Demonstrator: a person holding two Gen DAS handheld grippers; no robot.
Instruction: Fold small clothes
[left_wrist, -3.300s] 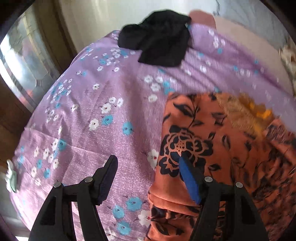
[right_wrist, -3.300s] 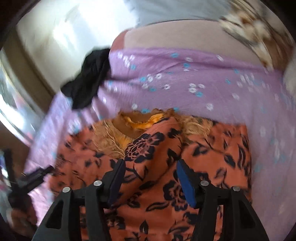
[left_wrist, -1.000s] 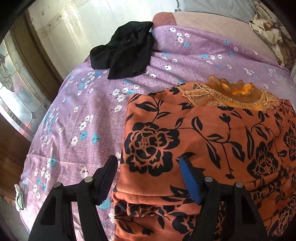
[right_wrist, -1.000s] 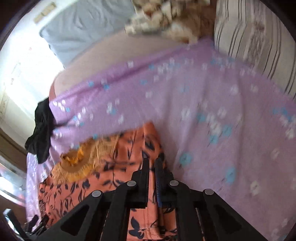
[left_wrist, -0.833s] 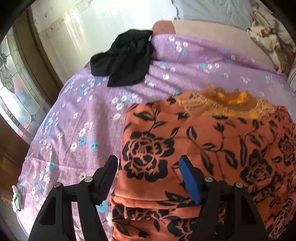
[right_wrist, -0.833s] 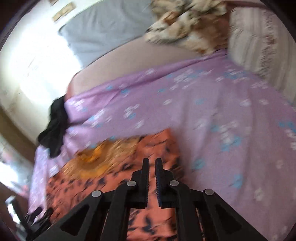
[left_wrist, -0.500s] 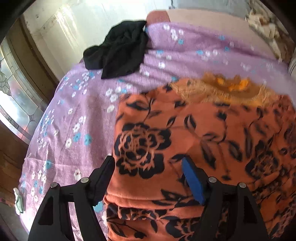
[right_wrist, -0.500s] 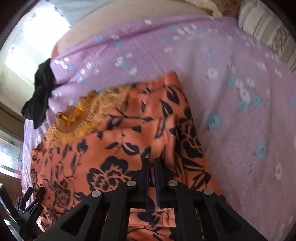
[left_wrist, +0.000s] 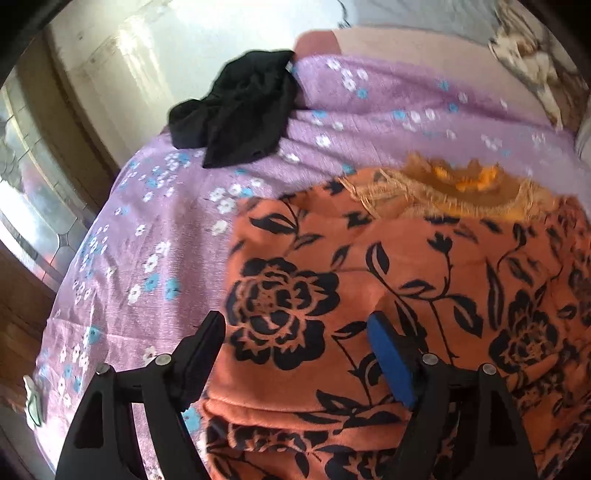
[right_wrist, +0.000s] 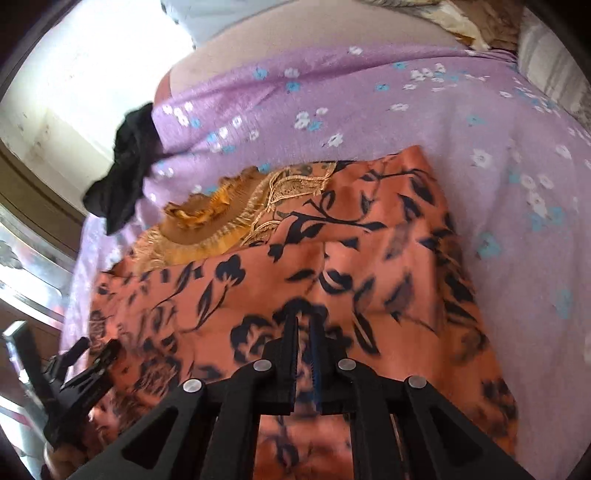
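An orange garment with black flowers (left_wrist: 388, 266) lies on the purple flowered bedsheet (left_wrist: 155, 229), its golden embroidered neckline (left_wrist: 454, 188) at the far side. My left gripper (left_wrist: 295, 332) is open, its fingers straddling the garment's near left edge. In the right wrist view the same garment (right_wrist: 295, 258) fills the middle, with a folded layer across it. My right gripper (right_wrist: 303, 328) is shut, its tips over the garment's near part; whether cloth is pinched between them is hidden. The left gripper also shows in the right wrist view (right_wrist: 85, 373) at the lower left.
A crumpled black garment (left_wrist: 236, 114) lies at the far left corner of the bed, also in the right wrist view (right_wrist: 125, 170). A pillow and patterned blanket (left_wrist: 528, 55) lie at the far right. A window and wooden frame (left_wrist: 22, 206) stand left of the bed.
My right gripper, shut, swung down from the bare sheet onto the orange garment. The left gripper stayed open at the garment's left edge, shifting slightly.
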